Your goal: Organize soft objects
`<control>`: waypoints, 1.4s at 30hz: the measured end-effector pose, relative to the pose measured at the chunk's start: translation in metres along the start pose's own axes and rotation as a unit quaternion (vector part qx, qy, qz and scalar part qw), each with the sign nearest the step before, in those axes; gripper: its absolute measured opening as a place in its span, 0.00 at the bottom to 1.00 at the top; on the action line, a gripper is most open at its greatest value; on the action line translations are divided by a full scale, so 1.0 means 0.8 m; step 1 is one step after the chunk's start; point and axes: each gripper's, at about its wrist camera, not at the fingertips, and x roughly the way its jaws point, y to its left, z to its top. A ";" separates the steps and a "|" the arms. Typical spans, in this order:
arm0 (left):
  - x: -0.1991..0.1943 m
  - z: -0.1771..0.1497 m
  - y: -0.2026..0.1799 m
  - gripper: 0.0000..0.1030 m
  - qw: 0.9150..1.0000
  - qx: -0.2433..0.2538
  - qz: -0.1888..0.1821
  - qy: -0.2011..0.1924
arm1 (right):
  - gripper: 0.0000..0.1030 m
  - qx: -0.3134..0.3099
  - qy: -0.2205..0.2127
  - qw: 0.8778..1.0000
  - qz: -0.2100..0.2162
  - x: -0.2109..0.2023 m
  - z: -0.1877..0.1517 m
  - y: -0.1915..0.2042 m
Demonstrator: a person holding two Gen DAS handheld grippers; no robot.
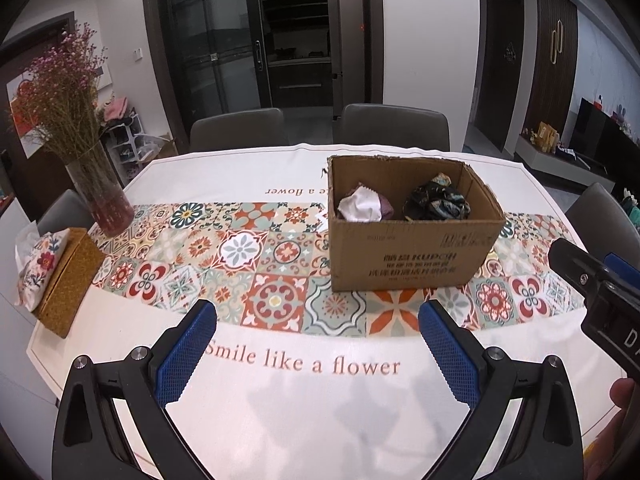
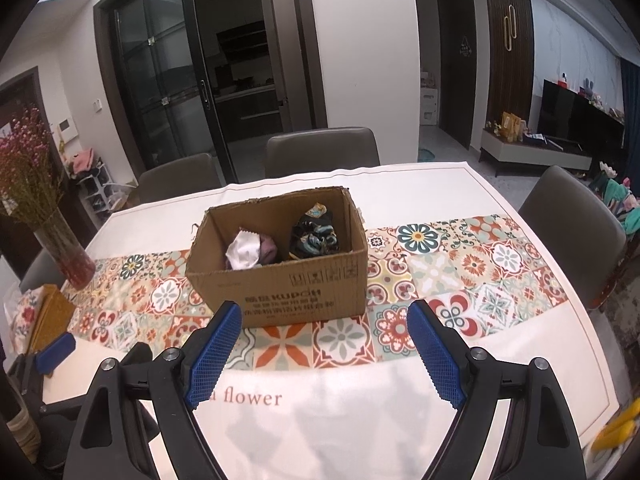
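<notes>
An open cardboard box stands on the patterned band of the tablecloth. Inside lie a white and mauve bundle of cloth on the left and a dark patterned cloth bundle on the right. My left gripper is open over the white cloth in front of the box, to its left, with nothing between its blue pads. My right gripper is open too, right before the box's front wall, and holds nothing. Its side shows at the right edge of the left wrist view.
A glass vase of dried pink flowers and a woven tissue box with a floral cover stand at the table's left end. Grey chairs line the far side, another chair the right end.
</notes>
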 end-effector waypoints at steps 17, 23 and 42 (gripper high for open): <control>-0.041 -0.084 0.017 1.00 1.000 -0.006 0.016 -0.001 | 0.83 -0.017 0.006 1.000 0.005 -0.036 -0.079 0.001; -0.049 -0.115 0.017 1.00 1.000 -0.003 0.017 0.004 | 0.83 -0.016 0.009 1.000 0.004 -0.048 -0.111 -0.004; -0.095 -0.180 0.007 1.00 0.999 0.018 0.025 -0.016 | 0.83 -0.016 0.015 1.000 -0.001 -0.087 -0.184 -0.022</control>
